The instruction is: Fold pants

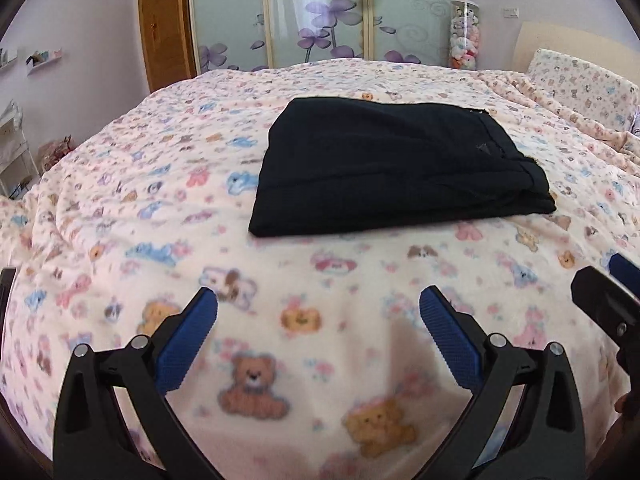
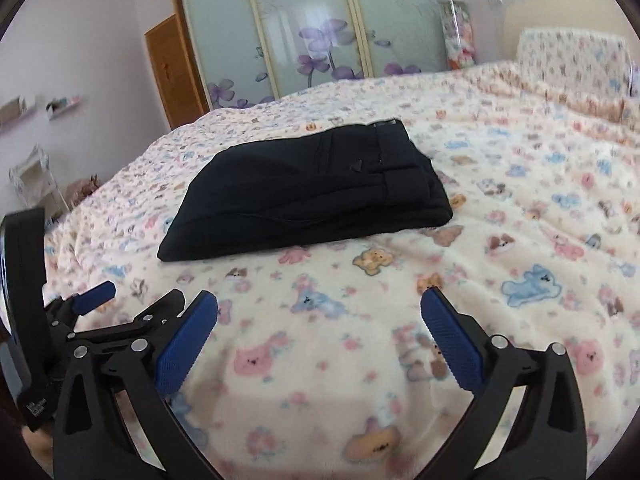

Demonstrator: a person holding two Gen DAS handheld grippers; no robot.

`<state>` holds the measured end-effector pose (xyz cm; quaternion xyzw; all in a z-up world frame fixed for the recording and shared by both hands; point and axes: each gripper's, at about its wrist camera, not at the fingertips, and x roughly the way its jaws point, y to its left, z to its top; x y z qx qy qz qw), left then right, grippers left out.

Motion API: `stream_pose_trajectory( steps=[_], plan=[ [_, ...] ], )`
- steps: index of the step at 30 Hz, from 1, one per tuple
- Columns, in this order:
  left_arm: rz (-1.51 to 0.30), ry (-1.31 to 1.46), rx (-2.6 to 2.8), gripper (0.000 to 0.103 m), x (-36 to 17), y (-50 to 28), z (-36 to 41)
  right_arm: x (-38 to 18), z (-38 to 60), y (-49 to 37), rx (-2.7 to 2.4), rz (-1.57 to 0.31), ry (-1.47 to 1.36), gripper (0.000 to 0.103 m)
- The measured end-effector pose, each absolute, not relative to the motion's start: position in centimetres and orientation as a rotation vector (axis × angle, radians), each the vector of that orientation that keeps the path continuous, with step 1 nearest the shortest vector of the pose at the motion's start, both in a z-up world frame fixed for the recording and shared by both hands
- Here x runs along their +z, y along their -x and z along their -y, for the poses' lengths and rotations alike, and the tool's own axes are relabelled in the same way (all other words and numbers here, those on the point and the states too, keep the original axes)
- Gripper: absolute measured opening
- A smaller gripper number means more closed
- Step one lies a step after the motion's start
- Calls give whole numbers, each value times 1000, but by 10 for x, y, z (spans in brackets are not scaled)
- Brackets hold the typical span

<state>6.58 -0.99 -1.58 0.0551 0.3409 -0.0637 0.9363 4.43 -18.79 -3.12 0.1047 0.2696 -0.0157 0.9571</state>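
Note:
Dark navy pants (image 1: 396, 164) lie folded into a compact rectangle on the bear-print bedspread (image 1: 120, 220). They also show in the right wrist view (image 2: 308, 196), with the waistband at the right end. My left gripper (image 1: 318, 312) is open and empty, held above the bedspread short of the pants' near edge. My right gripper (image 2: 319, 312) is open and empty, also short of the pants. The left gripper shows at the left edge of the right wrist view (image 2: 138, 302). Part of the right gripper's finger shows at the right edge of the left wrist view (image 1: 608, 300).
A wardrobe with frosted floral sliding doors (image 1: 320, 16) stands behind the bed. A wooden door (image 1: 164, 32) is to its left. A clear tube of plush toys (image 1: 464, 36) stands at the right. A pillow (image 1: 580, 80) lies at the headboard. White shelving (image 1: 12, 148) stands at the far left.

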Motion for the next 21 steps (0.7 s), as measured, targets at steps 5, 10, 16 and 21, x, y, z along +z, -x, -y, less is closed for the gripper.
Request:
stream_pose_trajectory(
  steps=[5,10,16,21],
  plan=[
    [-693,-130,-113,101,-19,-65,11,-26,183,-44,-51,-518,-163,102],
    [-669,-132,-83,101,-17,-63,10,-25,184,-45,-98,-511,-141,102],
    [-664,-105,-58,101,-19,-63,4,-25,186,-45,-142,-503,-133,102],
    [-648,-98,-55,101,-16,-61,3,-19,182,-40,-190,-455,-93,102]
  ],
)
